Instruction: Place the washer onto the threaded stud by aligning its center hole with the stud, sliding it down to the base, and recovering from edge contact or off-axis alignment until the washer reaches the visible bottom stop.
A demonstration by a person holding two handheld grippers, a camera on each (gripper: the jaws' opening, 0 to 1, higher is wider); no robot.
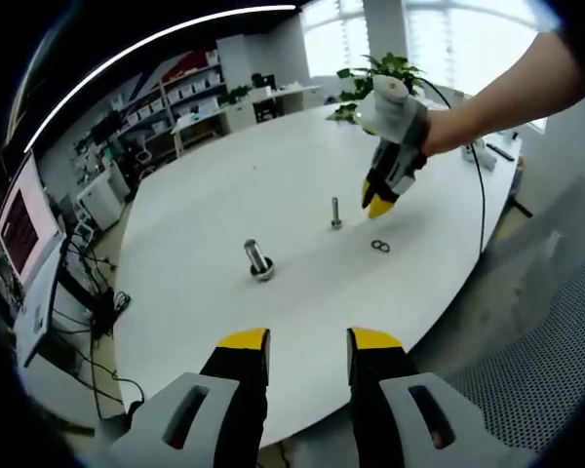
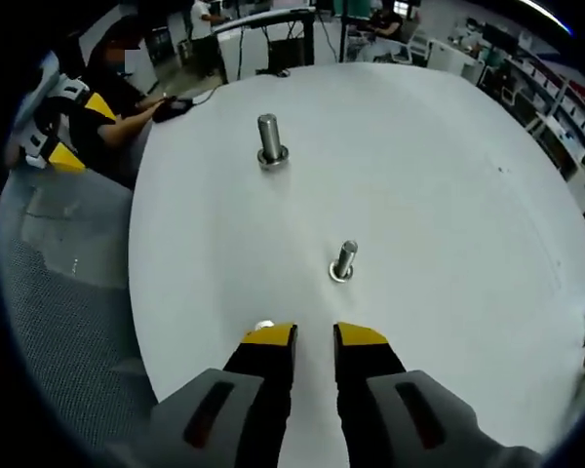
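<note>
The round white table [image 1: 205, 205] carries two upright studs, a thick one [image 1: 257, 258] and a thin threaded stud [image 1: 336, 213]. The washers [image 1: 380, 246] lie flat just beside the thin stud, ready for picking. The right gripper [image 1: 377, 205] hovers above them, jaws apart and empty, I judge for reaching. The left gripper [image 1: 309, 341] waits back at the table edge, open, holding nothing.

Shiny metal stud [image 2: 343, 261] (matt white table [image 2: 448, 195]).

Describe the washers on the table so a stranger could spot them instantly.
Start at the big white oval table. Near its middle stand two upright metal studs; go to the thinner stud, under the right claw. The washers lie flat beside its base: two small dark rings touching each other, the only flat parts among upright metal.
</note>
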